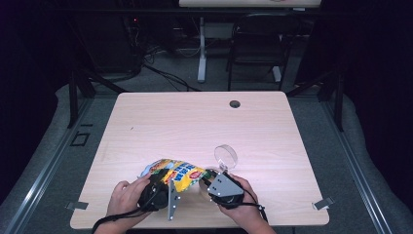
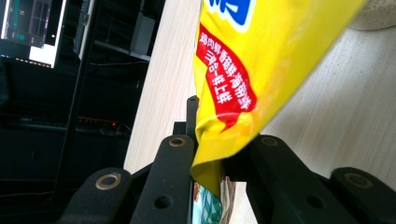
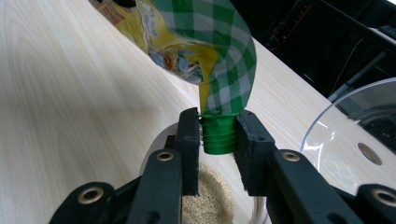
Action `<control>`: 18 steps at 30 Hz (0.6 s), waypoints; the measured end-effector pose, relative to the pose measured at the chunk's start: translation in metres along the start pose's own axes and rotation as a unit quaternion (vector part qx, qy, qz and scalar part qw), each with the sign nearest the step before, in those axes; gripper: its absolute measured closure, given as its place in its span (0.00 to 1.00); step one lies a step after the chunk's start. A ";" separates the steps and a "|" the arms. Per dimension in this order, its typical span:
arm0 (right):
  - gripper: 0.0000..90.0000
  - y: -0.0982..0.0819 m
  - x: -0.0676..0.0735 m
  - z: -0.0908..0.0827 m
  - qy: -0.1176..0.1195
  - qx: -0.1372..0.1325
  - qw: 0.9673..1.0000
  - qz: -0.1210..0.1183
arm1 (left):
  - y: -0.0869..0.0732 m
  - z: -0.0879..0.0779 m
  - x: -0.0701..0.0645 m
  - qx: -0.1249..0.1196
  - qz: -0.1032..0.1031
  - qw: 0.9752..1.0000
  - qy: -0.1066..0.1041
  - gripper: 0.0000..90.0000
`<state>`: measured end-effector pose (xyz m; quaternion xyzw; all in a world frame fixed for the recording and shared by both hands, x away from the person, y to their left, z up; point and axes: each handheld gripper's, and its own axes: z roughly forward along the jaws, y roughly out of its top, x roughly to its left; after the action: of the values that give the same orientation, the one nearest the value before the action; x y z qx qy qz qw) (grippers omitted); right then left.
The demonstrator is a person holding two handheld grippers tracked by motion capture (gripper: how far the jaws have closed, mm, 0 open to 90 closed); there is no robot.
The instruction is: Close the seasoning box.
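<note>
**K:** Right gripper [image 3: 217, 135] is clamped on the green ribbed plastic spout [image 3: 218, 134] of the yellow printed foil pouch [image 1: 176, 174]. Spout points down, straight over the clear round container [image 3: 205, 198] holding pale fine grains [image 3: 208, 196].

**M:** So it's steering the nozzle. And the left?

**K:** Left gripper [image 2: 219, 154] is pinched on the pouch's far end, the flat crimped edge. In the high view the pouch spans between both hands near the front edge of the light wooden table [image 1: 195, 122], body higher than the spout.

**M:** Makes sense: lift the tail, contents run toward the spout.

**K:** My read too, a pour in progress. I can't see any stream leaving the spout, though.

**M:** Lid?

**K:** Clear round lid [image 1: 225, 157] is just beyond the container, tilted up on edge. It's out of the pour path. Can't tell if it's hinged or loose.

**M:** Risk?

**K:** The foil may slip from the left jaws, since they hold thin film only.
</note>
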<state>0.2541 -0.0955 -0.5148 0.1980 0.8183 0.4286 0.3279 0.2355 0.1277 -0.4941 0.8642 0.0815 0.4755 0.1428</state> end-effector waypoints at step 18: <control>0.81 0.001 0.002 0.000 0.004 -0.003 1.000 -0.004 | -0.012 0.008 -0.003 -0.015 -0.061 0.997 -0.035 0.91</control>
<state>0.2531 -0.0938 -0.5148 0.1923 0.8193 0.4304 0.3265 0.2403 0.1371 -0.5048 0.8713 0.1214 0.4370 0.1874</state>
